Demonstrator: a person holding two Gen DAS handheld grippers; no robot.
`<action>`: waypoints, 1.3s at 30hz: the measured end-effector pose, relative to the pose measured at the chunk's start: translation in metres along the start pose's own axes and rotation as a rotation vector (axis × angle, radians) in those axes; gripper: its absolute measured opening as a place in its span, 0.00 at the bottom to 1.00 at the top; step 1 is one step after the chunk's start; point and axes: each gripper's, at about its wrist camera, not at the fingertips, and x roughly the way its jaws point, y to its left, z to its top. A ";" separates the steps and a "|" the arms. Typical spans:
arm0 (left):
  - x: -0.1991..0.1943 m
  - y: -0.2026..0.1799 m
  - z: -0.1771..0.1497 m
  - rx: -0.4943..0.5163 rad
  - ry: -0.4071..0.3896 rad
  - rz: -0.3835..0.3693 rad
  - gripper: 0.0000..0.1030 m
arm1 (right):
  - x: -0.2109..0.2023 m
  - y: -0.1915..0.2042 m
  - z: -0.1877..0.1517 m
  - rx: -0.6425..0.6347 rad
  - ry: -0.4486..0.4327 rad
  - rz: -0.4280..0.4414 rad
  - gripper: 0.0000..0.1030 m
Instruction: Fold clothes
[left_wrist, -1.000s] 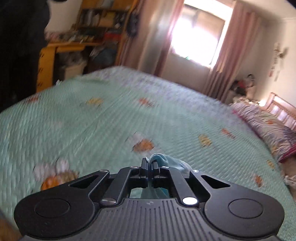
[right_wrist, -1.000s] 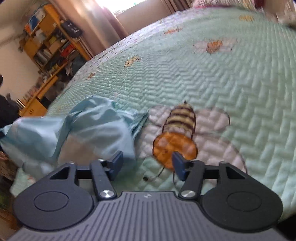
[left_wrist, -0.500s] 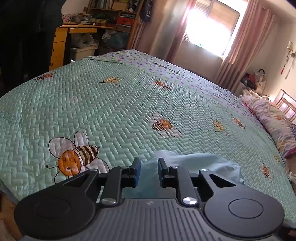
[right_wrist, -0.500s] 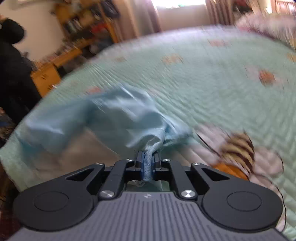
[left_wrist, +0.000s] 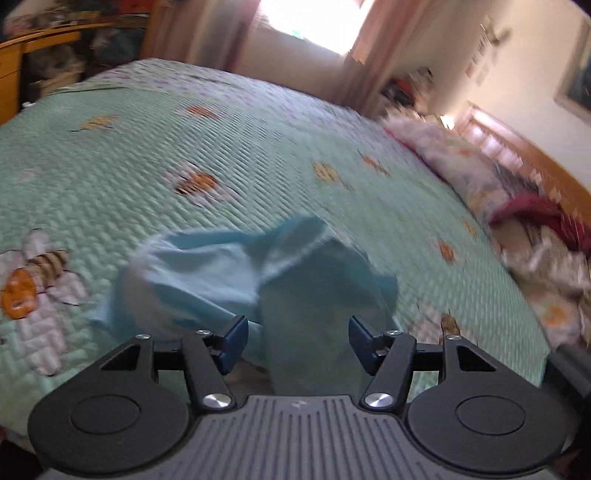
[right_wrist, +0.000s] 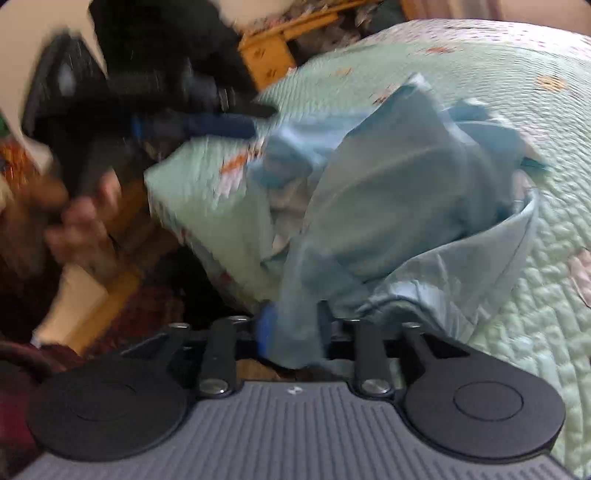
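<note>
1. Our left gripper (left_wrist: 298, 341) has its fingers (left_wrist: 233, 341) spread wide, gripping nothing; the light blue garment (left_wrist: 236, 273) lies crumpled on the green quilted bed (left_wrist: 258, 147) just ahead.
2. Our right gripper (right_wrist: 293, 332) has its fingers (right_wrist: 266, 330) part closed around a bunched fold of the garment (right_wrist: 406, 192), which drapes near the bed's corner.

A bed is covered by a mint-green quilted bedspread (left_wrist: 258, 155) stitched with bees. A bright window (left_wrist: 310, 18) is seen at 12 o'clock, flanked by pink curtains (left_wrist: 369, 55). A wooden headboard (left_wrist: 517, 147) and floral pillow (left_wrist: 454, 162) are set at 2 o'clock, an orange wooden desk (left_wrist: 22, 59) at 10 o'clock.
</note>
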 end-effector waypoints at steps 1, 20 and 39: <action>0.010 -0.005 -0.001 0.015 0.014 0.005 0.66 | -0.009 -0.004 -0.002 0.031 -0.028 0.002 0.46; 0.090 -0.016 0.030 0.144 0.071 0.118 0.86 | -0.087 -0.079 -0.036 0.363 -0.292 -0.111 0.48; -0.087 -0.019 0.049 0.051 -0.437 -0.002 0.01 | -0.100 -0.115 -0.051 0.522 -0.378 -0.240 0.48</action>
